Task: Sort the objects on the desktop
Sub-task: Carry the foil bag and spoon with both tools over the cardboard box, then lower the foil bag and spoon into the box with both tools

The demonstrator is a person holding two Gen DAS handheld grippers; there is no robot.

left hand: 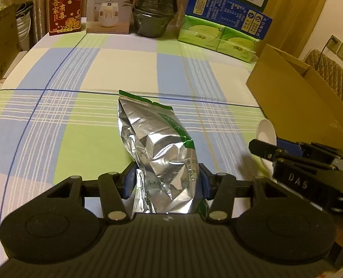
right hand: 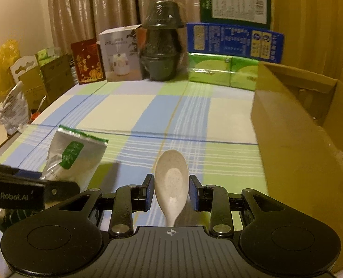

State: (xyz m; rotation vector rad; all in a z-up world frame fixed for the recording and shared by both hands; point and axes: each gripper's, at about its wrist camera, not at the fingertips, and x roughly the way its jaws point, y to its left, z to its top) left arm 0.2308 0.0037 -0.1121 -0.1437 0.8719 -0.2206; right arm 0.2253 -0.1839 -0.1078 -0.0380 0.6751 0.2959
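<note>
A crinkled silver foil bag (left hand: 162, 153) with green print stands between the blue pads of my left gripper (left hand: 166, 181), which is shut on its lower part. The bag (right hand: 73, 159) also shows at the left of the right wrist view, behind a black finger (right hand: 55, 190) of that gripper. A beige speckled spoon (right hand: 171, 176) sits bowl-forward in my right gripper (right hand: 171, 193), whose pads press its sides. In the left wrist view the spoon's bowl (left hand: 266, 131) pokes up beside the right gripper (left hand: 271, 153). An open brown cardboard box (right hand: 296, 143) stands just right of the spoon.
A checked blue, green and cream cloth (left hand: 115, 69) covers the table. Along the back edge stand a red card box (left hand: 66, 8), a humidifier box (left hand: 110, 5), wrapped black bowls (left hand: 155, 11), green tissue packs (left hand: 217, 39) and a blue box (left hand: 227, 16). Bags and cartons (right hand: 32, 85) crowd the left side.
</note>
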